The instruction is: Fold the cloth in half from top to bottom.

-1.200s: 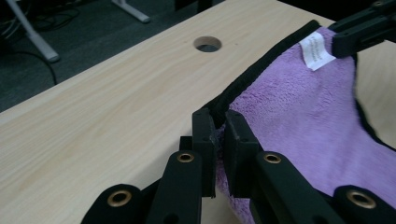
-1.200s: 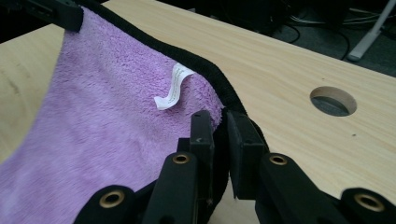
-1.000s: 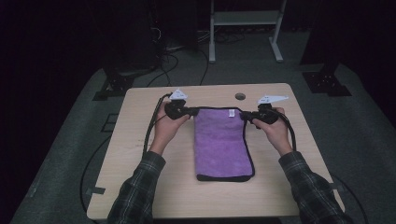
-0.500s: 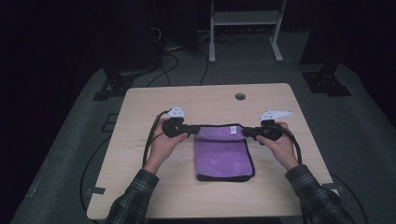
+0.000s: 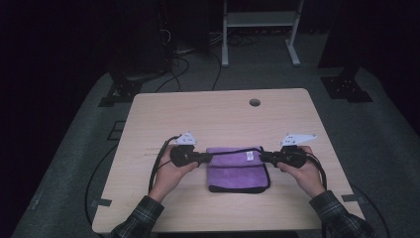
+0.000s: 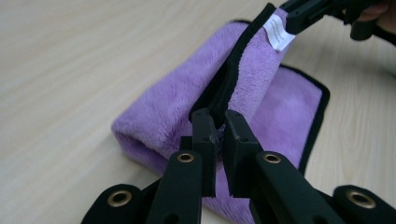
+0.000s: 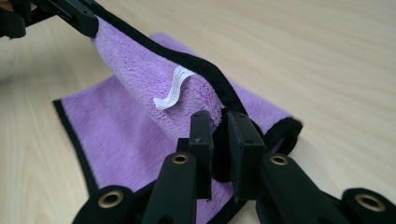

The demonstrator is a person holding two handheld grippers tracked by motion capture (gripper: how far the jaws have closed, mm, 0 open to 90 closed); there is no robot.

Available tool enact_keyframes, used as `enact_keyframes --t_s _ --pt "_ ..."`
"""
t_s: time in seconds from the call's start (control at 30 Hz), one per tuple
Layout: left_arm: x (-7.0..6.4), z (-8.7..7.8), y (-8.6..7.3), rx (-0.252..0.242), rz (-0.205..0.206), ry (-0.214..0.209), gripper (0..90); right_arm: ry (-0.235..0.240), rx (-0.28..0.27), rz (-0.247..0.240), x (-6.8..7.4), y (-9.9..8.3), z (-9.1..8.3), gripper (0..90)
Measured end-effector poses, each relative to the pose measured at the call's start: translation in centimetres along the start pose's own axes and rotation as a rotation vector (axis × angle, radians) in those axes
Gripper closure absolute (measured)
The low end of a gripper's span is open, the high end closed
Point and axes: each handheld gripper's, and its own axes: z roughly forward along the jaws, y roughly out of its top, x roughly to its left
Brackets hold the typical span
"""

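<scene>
Purple towel half folded on the wooden tabletop, black-trimmed edge lifted; left tool clamped on one corner, right tool clamped on the other; white label near the raised edge

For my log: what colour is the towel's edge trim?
Black trim on a purple towel, clearest in the right gripper view.

Fluffy purple cloth towel, matt pale wood table

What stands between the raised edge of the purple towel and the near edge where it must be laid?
Nothing visible does. Both grippers, left and right, hold the towel edge; the lower layer is bare.
</scene>
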Motion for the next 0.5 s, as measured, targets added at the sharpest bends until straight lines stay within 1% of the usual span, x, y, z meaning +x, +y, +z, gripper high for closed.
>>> enact_keyframes --t_s 0.2,0.3,0.37,0.4,0.5 --pt "-0.7 0.6 -1.8 0.057 -0.015 -0.026 83.8 0.013 0.046 -0.009 1.0 -1.5 0.1 79.2" --pt "-0.7 1.1 -2.6 0.087 -0.022 -0.037 82.4 0.013 0.073 -0.010 1.2 -2.2 0.3 77.9" --pt "-0.9 1.1 -2.7 0.083 -0.023 -0.036 79.4 0.015 0.086 -0.007 1.2 -2.5 0.4 75.8" --pt "-0.9 1.0 -2.7 0.083 -0.024 -0.038 77.2 0.013 0.089 -0.015 1.3 -2.6 0.2 74.5" --pt "-1.2 0.0 -2.6 0.057 -0.015 -0.035 72.5 0.013 0.069 -0.018 1.4 -2.6 -0.5 72.0"
